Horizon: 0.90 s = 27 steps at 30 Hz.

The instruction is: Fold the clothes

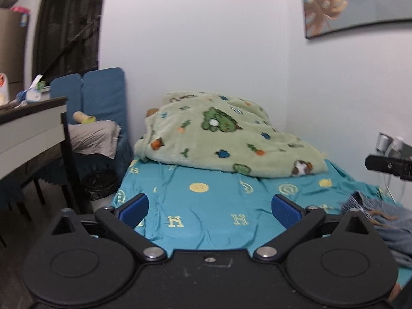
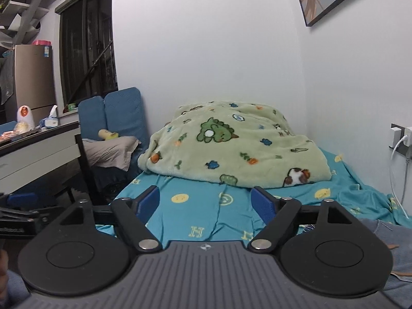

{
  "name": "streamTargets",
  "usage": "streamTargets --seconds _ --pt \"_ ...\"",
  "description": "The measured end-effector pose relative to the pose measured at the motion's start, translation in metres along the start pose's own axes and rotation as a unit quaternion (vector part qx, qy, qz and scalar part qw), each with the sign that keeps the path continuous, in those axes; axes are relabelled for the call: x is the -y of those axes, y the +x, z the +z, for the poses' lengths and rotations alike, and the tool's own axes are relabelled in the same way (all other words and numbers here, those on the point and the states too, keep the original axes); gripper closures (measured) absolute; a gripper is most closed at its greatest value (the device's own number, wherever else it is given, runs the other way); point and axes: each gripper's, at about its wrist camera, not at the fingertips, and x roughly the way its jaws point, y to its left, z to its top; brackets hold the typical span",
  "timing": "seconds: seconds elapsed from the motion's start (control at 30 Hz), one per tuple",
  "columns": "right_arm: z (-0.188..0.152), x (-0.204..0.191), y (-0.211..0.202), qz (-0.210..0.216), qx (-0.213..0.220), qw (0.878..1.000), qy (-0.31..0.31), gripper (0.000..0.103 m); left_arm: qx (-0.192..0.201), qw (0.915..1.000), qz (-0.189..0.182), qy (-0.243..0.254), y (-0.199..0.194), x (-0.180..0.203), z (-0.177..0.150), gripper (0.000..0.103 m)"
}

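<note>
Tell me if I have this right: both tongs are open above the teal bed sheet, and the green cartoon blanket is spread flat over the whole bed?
Not quite. The green blanket is bunched in a heap at the far end, as the right wrist view shows; the teal sheet lies bare before it. Both tongs are open.

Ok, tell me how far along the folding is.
Nothing looks done yet: the blue-grey garment lies crumpled on the teal sheet, unfolded. Nothing is in hand either: the left gripper and right gripper both have their jaws open and empty above the bed. All of the folding is left, starting with a grasp on that garment. The green blanket sits heaped behind.
</note>
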Motion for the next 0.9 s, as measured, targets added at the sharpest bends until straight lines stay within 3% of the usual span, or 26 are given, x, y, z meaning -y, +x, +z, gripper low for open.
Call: streamTargets --seconds 0.3,0.47,0.6,0.9 --pt "-0.028 0.017 0.030 -0.021 0.018 1.000 -0.005 0.012 -0.002 1.0000 0.004 -0.007 0.035 0.003 -0.021 0.001" --pt "-0.047 0.026 0.038 -0.007 -0.009 1.000 0.019 0.000 -0.019 0.9997 0.016 0.000 0.044 0.004 -0.028 0.001" --pt "-0.052 0.023 0.037 -0.026 -0.022 0.999 0.002 0.000 -0.027 0.9995 0.017 0.006 0.045 0.006 -0.030 0.001" --pt "-0.051 0.021 0.038 -0.021 -0.026 0.999 0.000 0.000 -0.039 0.9991 0.017 0.005 0.047 0.006 -0.033 0.001"
